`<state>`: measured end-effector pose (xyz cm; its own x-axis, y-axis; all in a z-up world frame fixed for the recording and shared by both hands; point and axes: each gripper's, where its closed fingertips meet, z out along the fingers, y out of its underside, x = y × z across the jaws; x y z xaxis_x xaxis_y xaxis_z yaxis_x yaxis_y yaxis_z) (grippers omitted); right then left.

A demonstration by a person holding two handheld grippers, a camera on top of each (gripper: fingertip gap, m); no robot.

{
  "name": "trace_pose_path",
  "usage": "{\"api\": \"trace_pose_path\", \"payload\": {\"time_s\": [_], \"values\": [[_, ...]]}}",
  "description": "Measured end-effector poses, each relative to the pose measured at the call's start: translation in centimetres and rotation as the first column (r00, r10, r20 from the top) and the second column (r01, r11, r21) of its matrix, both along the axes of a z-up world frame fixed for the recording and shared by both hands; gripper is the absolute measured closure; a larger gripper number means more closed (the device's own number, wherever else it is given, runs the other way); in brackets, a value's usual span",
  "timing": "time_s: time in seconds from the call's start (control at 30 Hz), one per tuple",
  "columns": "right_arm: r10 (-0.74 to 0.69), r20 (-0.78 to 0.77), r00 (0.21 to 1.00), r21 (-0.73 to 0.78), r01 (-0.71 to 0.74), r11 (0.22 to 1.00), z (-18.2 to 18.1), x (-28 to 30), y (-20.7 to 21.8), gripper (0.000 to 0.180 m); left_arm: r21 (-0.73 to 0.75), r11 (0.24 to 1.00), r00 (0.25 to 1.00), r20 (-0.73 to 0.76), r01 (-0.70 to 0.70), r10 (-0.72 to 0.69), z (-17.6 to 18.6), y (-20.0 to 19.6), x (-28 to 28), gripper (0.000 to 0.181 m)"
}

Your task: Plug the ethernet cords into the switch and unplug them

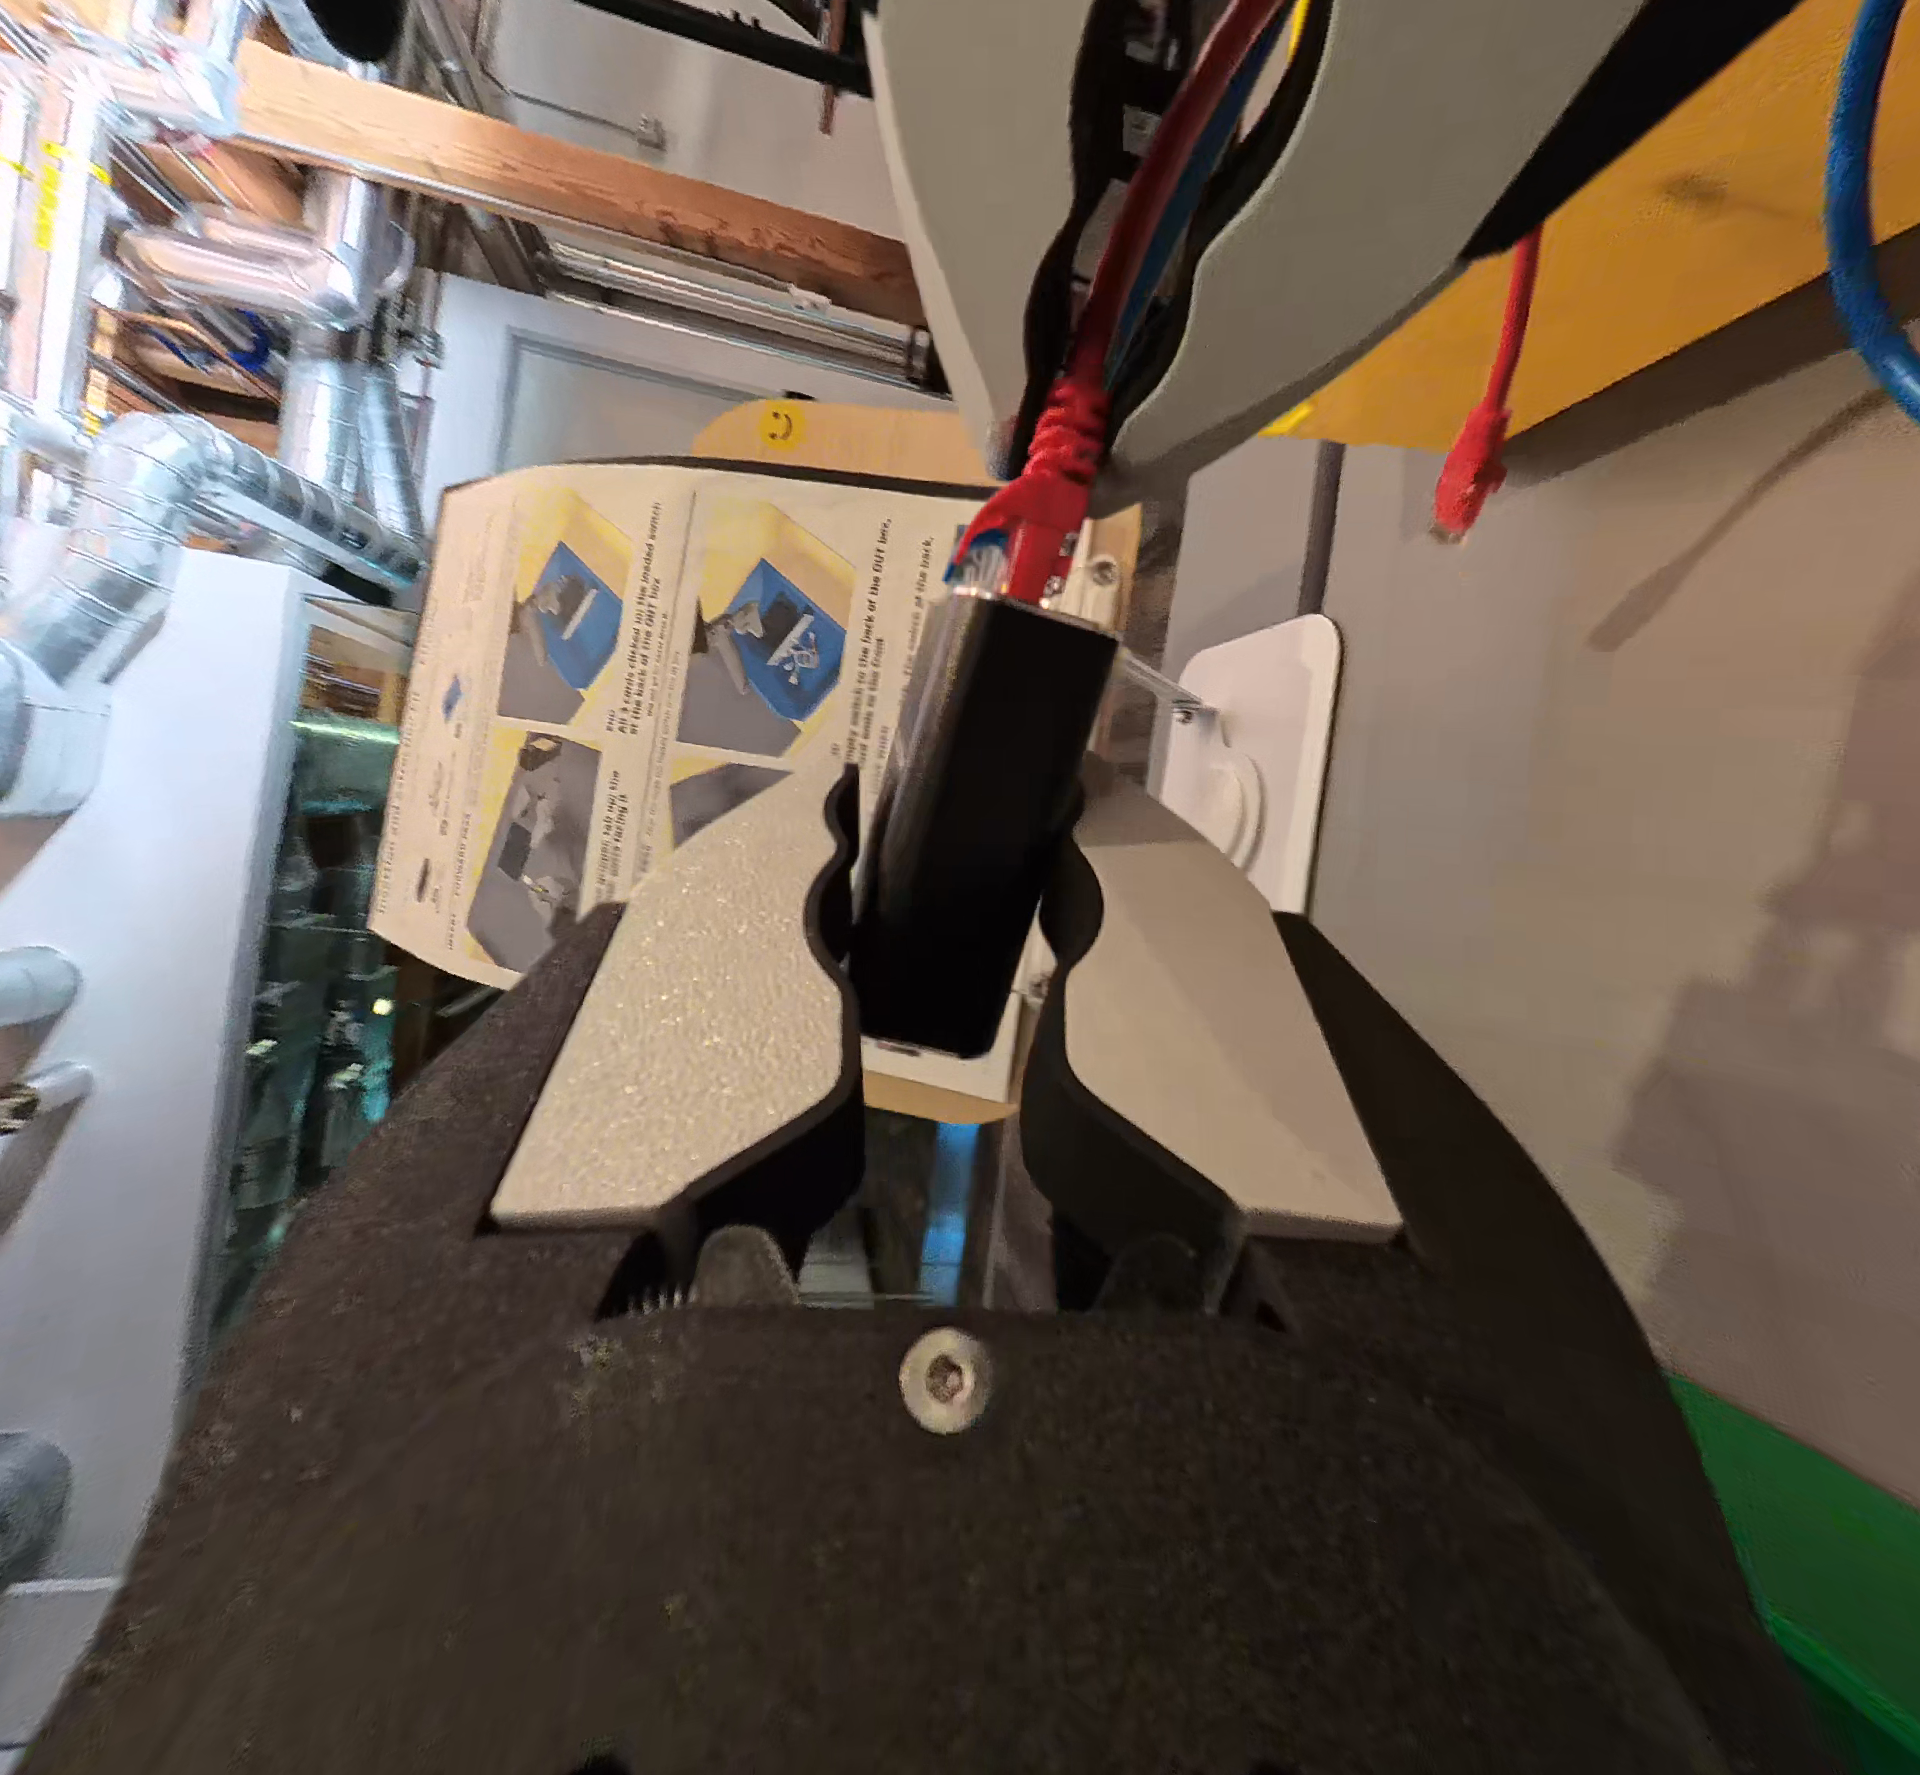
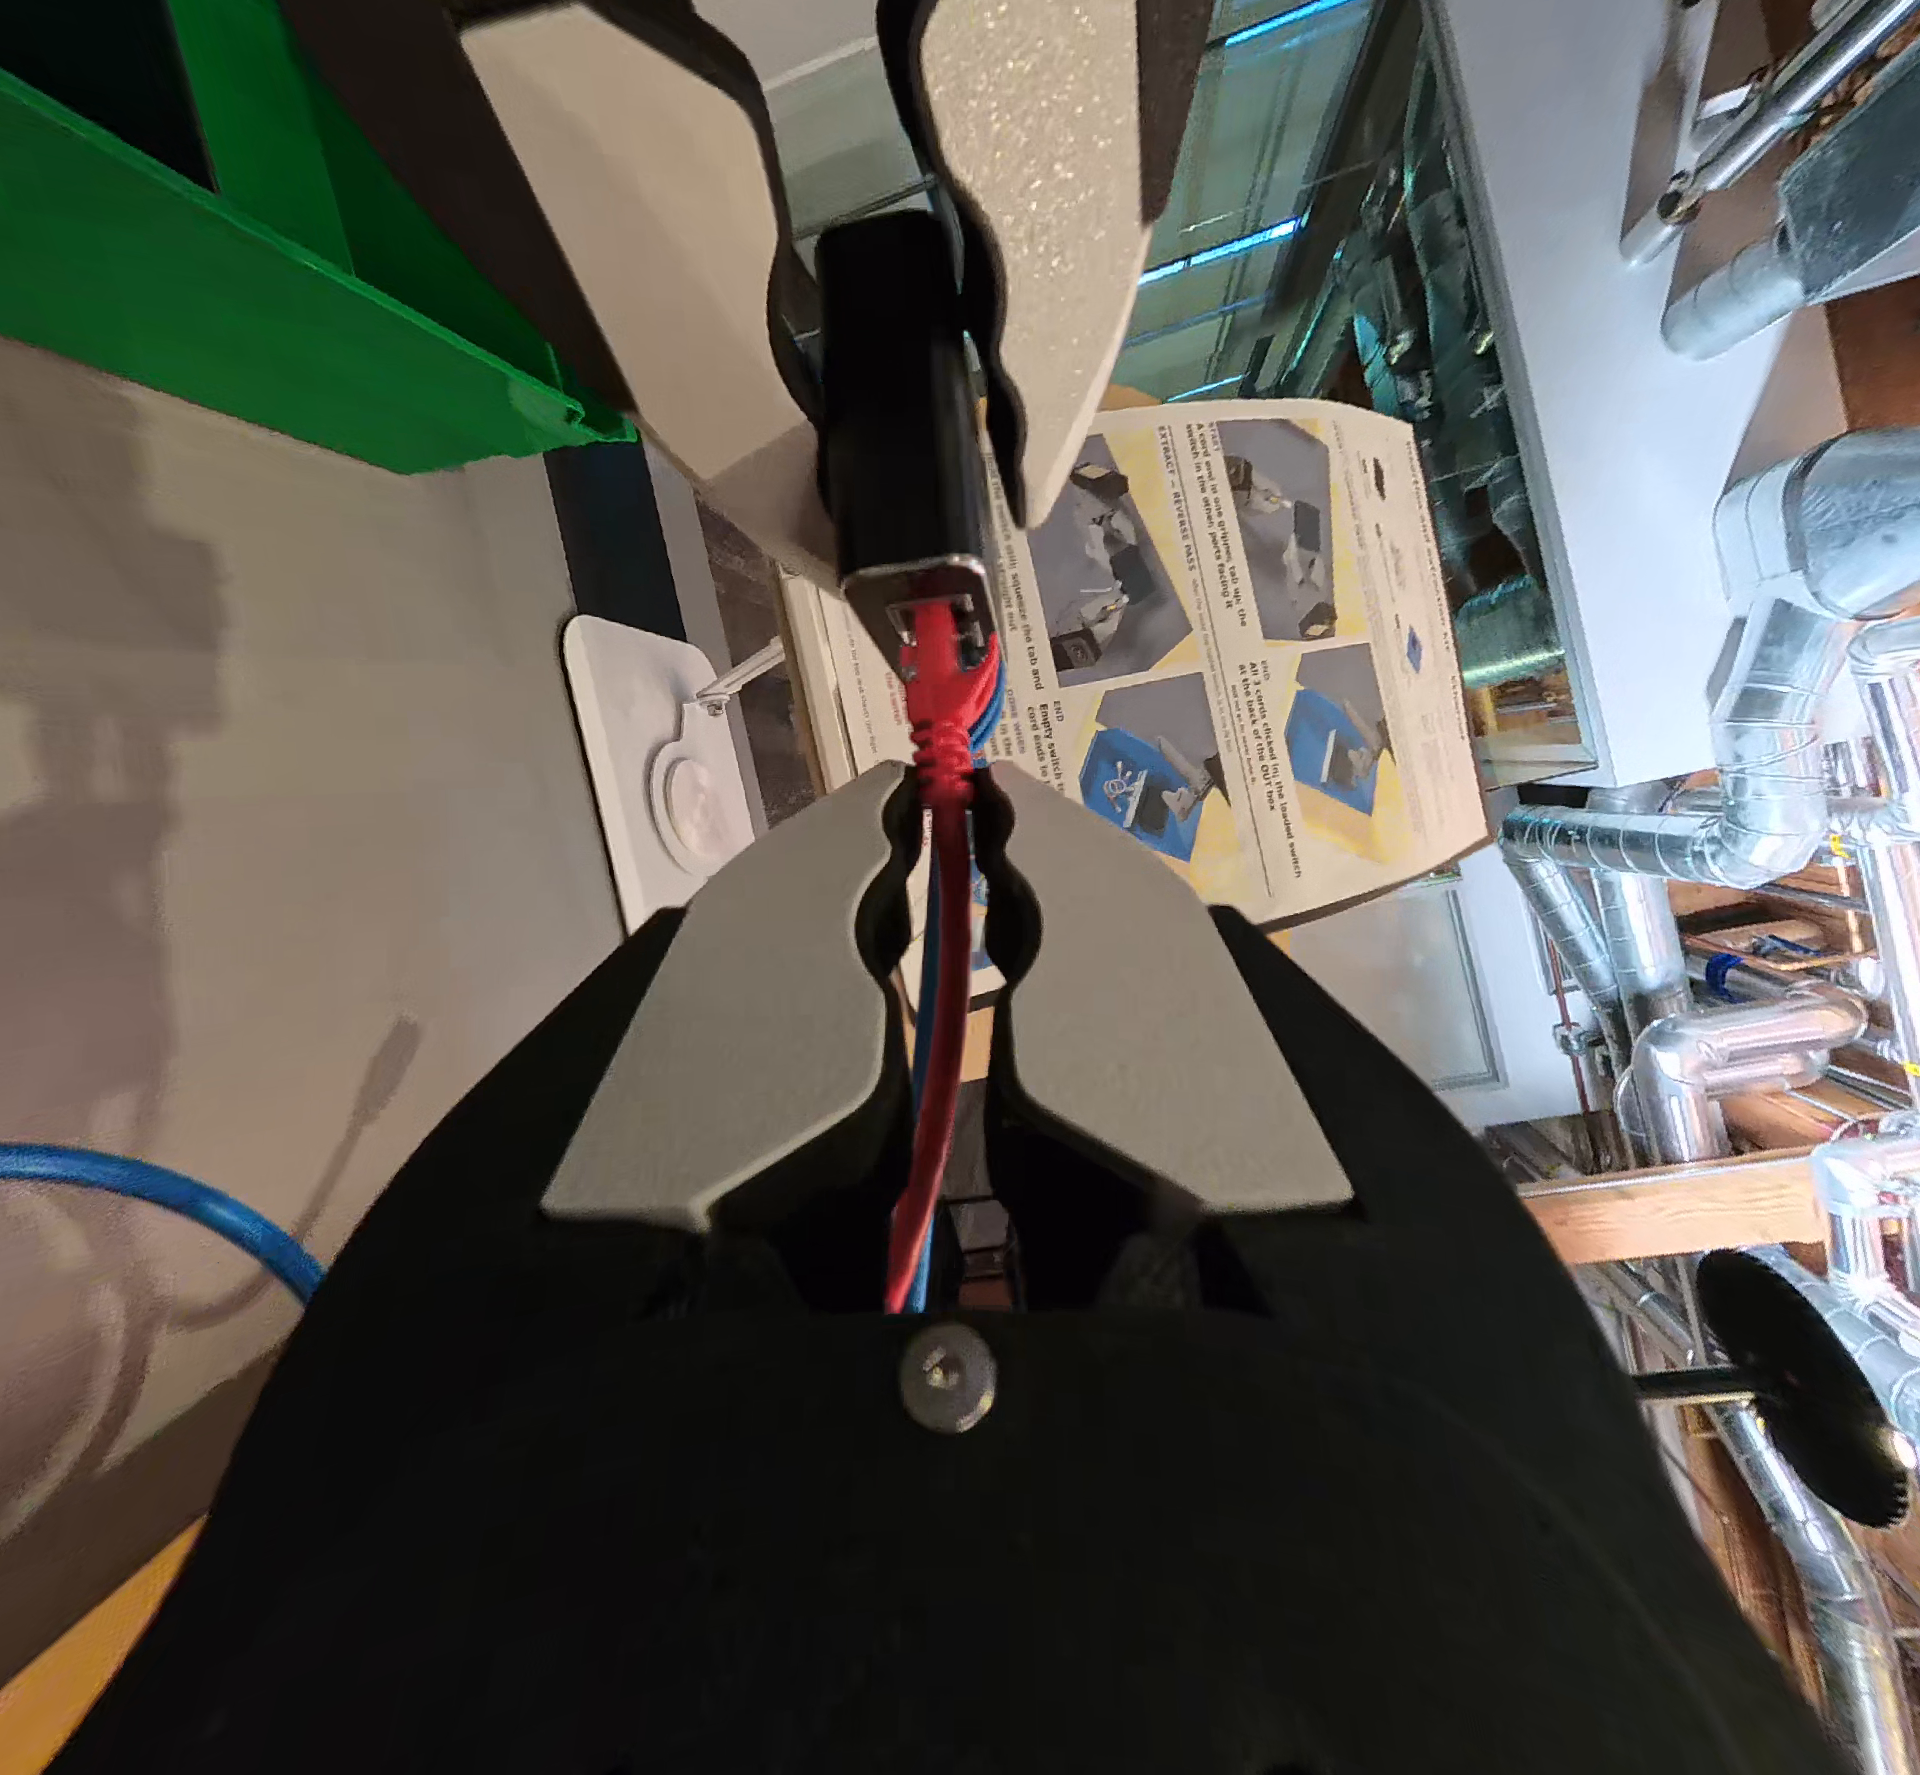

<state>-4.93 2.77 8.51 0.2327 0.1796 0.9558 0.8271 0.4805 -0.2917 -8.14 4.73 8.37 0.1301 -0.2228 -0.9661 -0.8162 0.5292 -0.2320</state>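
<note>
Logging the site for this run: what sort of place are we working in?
Likely a workshop or industrial lab: bare silver ducts and timber beams overhead, an instruction sheet propped by the bench, and a green bin at the side.

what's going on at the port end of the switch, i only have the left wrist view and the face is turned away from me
Observer: In the right wrist view the port face shows: a red cord is plugged into the switch.
Operator: is the right gripper on the plug itself
Observer: The right gripper is shut on the red cord just behind its ribbed boot, not on the plug; blue cords pass between the fingers too.
Operator: anything near me on the table side
Observer: A green bin sits close beside the left gripper, which is clamped on the switch.
</note>
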Motion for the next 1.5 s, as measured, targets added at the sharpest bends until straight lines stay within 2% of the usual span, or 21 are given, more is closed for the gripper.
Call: {"api": "trace_pose_path", "payload": {"time_s": [0.07,0.23,0.37,0.6,0.8,0.9,0.97,1.07,1.17,1.33,1.4,1.5], "values": [[0.016,0.01,1.0,-0.015,-0.016,1.0,-0.1,0.1,-0.2,0.17,0.046,0.999,1.0,-0.01,0.003,-0.002,0.1,0.1,0.2,0.15],[0.004,0.003,1.0,-0.111,-0.003,0.994,-0.6,0.1,-0.3,0.17,0.027,0.998,0.999,-0.005,-0.054,0.054,-0.7,1.1,0.5,0.148],[-0.015,0.022,1.0,-0.124,0.018,0.992,-0.6,0.2,-0.4,0.17,0.042,0.997,0.997,-0.022,-0.068,0.069,-1.1,1.2,1.0,0.152],[0.053,-0.066,0.996,-0.25,-0.068,0.966,-0.3,0.2,-1.6,0.165,0.051,0.999,1.0,0.007,-0.012,0.012,-0.8,0.7,1.6,0.153],[0.031,-0.055,0.998,-0.296,-0.046,0.954,-0.6,0.3,-1.8,0.164,0.056,0.998,1.0,-0.014,-0.012,0.013,-1.0,0.6,1.7,0.153],[0.075,-0.081,0.994,-0.33,-0.097,0.939,0.0,0.1,-3.1,0.162,0.072,0.997,1.0,0.001,0.007,-0.007,-0.5,0.3,1.6,0.154],[0.162,-0.137,0.977,-0.311,-0.198,0.929,1.8,0.0,-5.2,0.162,0.042,0.998,0.999,0.026,0.035,-0.036,-0.3,-0.1,1.7,0.153],[0.265,-0.236,0.935,-0.176,-0.309,0.935,5.7,0.7,-8.4,0.161,0.017,0.994,0.993,0.042,0.108,-0.109,-0.1,-1.2,1.9,0.153],[0.293,-0.143,0.945,-0.164,-0.314,0.935,5.0,0.5,-9.5,0.153,-0.02,0.985,0.983,0.071,0.17,-0.168,0.3,-2.4,2.5,0.154],[0.249,-0.071,0.966,-0.175,-0.258,0.95,3.9,0.0,-8.7,0.151,-0.012,0.98,0.98,-0.007,0.199,-0.199,-0.4,-3.4,3.1,0.154],[0.294,-0.14,0.945,-0.111,-0.31,0.944,5.7,0.9,-9.4,0.152,-0.029,0.966,0.966,0.001,0.257,-0.257,-0.5,-4.1,3.4,0.154],[0.4,-0.301,0.866,-0.074,-0.439,0.895,8.1,2.7,-11.0,0.161,-0.075,0.951,0.953,0.035,0.301,-0.299,-0.4,-4.8,3.6,0.154]]}}
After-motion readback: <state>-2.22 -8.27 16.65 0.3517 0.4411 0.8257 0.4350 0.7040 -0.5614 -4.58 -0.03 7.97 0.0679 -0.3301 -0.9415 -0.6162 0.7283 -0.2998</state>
